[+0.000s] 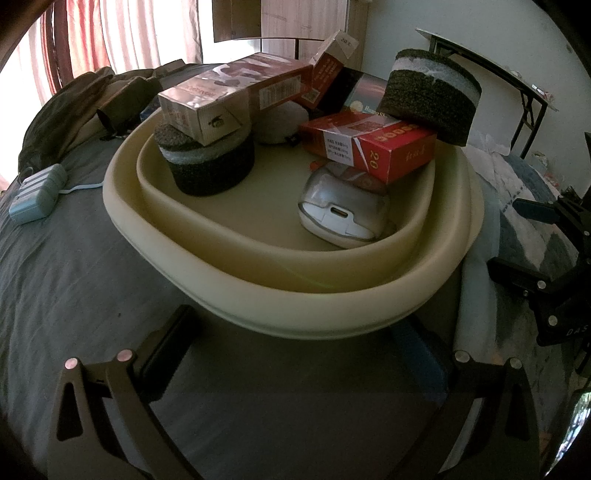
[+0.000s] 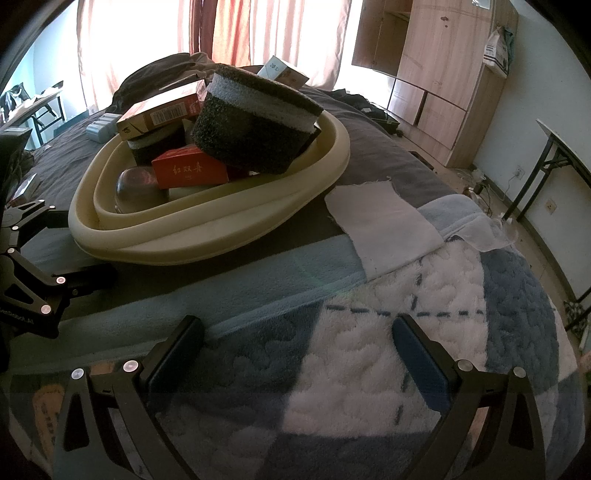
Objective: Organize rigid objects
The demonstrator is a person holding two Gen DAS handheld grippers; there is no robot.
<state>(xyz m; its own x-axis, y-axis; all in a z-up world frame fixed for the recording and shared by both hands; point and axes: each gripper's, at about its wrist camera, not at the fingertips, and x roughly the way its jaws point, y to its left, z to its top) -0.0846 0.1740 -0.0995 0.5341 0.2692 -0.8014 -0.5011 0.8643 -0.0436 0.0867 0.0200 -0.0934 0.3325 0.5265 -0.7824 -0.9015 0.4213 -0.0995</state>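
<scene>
Nearest the left wrist camera, the left gripper point(image 1: 295, 354) hangs with its two fingers spread wide and nothing between them, over a dark grey bedsheet point(image 1: 74, 266) just short of a cream tray point(image 1: 303, 306) with a double rolled rim. Inside the tray, a white-and-silver electronic device point(image 1: 343, 206) with a port on its end lies near the front, partly under a red cigarette box point(image 1: 373, 144). To the left stands a round black-and-white foam pad point(image 1: 210, 162), with a brown carton point(image 1: 236, 92) resting across its top. A second round foam pad point(image 1: 432, 92) sits tilted on the red box at the tray's right rim, and another cigarette pack point(image 1: 328, 59) stands at the back. On the sheet, well left of the tray, lies a pale blue charger point(image 1: 37, 195) with its cable. The right gripper point(image 2: 299, 354) likewise has its fingers wide apart and empty, hovering above a fluffy blue-and-white blanket point(image 2: 369, 362). Beyond it, a white cloth point(image 2: 384, 221) lies just beside the tray's rim. A wooden wardrobe point(image 2: 436, 74) stands against the far wall, and pink curtains point(image 2: 236, 29) hang behind the bed
</scene>
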